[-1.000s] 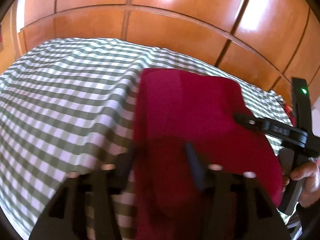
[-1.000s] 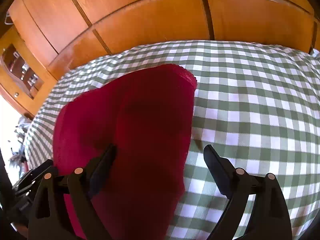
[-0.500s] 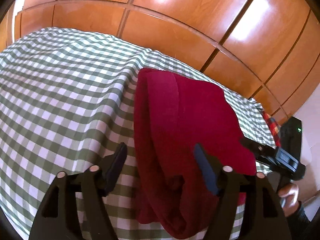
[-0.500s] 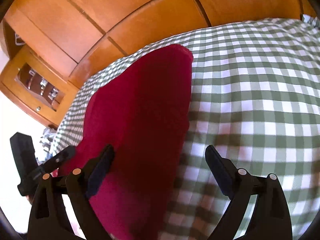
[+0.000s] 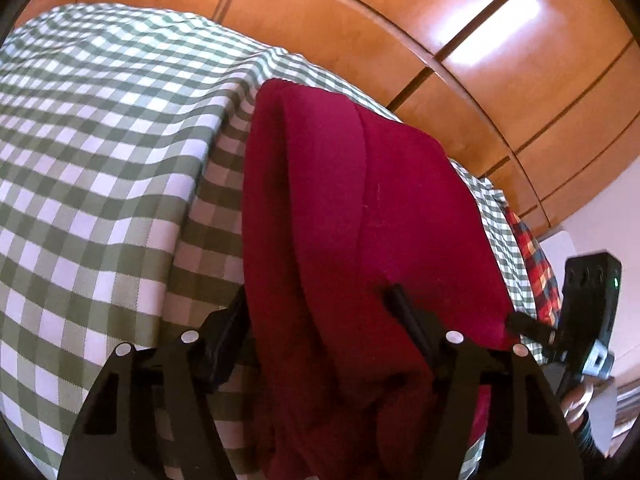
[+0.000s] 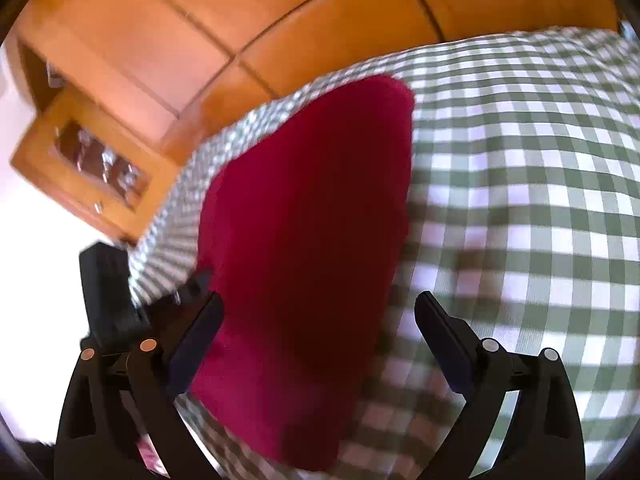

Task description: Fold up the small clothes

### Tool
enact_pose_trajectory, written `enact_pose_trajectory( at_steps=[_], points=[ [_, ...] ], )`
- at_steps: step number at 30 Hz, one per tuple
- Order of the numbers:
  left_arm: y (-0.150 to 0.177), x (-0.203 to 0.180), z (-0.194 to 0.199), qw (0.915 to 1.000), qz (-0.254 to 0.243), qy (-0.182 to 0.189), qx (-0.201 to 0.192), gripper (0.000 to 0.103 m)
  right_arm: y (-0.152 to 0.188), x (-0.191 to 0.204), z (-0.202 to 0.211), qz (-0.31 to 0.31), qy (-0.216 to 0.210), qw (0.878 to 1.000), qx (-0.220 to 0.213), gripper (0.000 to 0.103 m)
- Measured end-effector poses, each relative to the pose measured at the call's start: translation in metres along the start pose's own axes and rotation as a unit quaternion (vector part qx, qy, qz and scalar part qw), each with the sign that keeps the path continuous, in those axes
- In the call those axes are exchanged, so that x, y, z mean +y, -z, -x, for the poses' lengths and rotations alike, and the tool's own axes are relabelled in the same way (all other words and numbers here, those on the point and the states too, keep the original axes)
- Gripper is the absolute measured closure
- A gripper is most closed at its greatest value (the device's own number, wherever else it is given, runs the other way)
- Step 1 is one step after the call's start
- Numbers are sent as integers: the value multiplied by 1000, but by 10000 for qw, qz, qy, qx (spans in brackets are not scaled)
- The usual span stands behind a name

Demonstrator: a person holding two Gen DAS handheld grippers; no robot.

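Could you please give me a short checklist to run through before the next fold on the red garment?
1. Red garment lies on the checked cloth: ok.
2. Left gripper straddles the garment's near end: ok. Its jaws have just been closing, with the folded left edge between them; whether the pads press yet: cannot tell.
3. Right gripper open, nothing gripped: ok. Its jaws have just been opening, over the garment's right edge.
4. Garment folded flat and even: not ok; the near end is bunched in the left wrist view.
5. Right wrist view sharp enough to judge the edges: not ok, blurred.
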State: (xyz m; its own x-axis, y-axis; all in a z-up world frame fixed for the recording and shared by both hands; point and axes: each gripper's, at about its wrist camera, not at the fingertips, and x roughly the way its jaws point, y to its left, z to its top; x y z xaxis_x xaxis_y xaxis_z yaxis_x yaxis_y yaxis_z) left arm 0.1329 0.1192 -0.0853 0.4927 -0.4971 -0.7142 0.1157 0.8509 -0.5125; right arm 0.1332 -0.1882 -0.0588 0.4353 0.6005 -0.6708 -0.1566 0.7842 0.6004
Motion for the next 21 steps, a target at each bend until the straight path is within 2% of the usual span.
enact_pose_trajectory(
  at_steps=[4, 8, 10, 12, 13, 14, 15, 18, 21],
  points=[
    [-2, 6, -3, 9999, 13, 157, 44, 31, -19, -15, -6, -293, -92, 9994, -146, 8],
    [-3, 10, -3, 9998, -7, 193, 12, 26, -35, -25, -22, -387, -274, 9989, -56, 9],
    [-4, 12, -2, 9997, -14, 222, 27, 26, -40, -28, -38, -453, -382, 9982, 99, 16],
    [-4, 13, -1, 9997, -9, 255, 56, 26, -38, -25, -50, -375, -444, 9981, 205, 28],
    [-4, 12, -1, 9996, -17, 263, 66, 26, -36, -24, -52, -334, -432, 9983, 202, 29],
    [-4, 12, 0, 9996, -28, 272, 62, 29, -37, -23, -52, -301, -412, 9985, 195, 33],
    [-4, 12, 0, 9995, -40, 295, 52, 38, -35, -21, -51, -291, -423, 9985, 188, 37],
    [-1, 8, 3, 9991, -110, 418, -29, 51, -32, -20, -45, -359, -549, 9977, 192, 51],
    [2, 2, 7, 9987, -228, 452, -110, 60, -27, -15, -33, -354, -556, 9978, 93, 56]
  ],
)
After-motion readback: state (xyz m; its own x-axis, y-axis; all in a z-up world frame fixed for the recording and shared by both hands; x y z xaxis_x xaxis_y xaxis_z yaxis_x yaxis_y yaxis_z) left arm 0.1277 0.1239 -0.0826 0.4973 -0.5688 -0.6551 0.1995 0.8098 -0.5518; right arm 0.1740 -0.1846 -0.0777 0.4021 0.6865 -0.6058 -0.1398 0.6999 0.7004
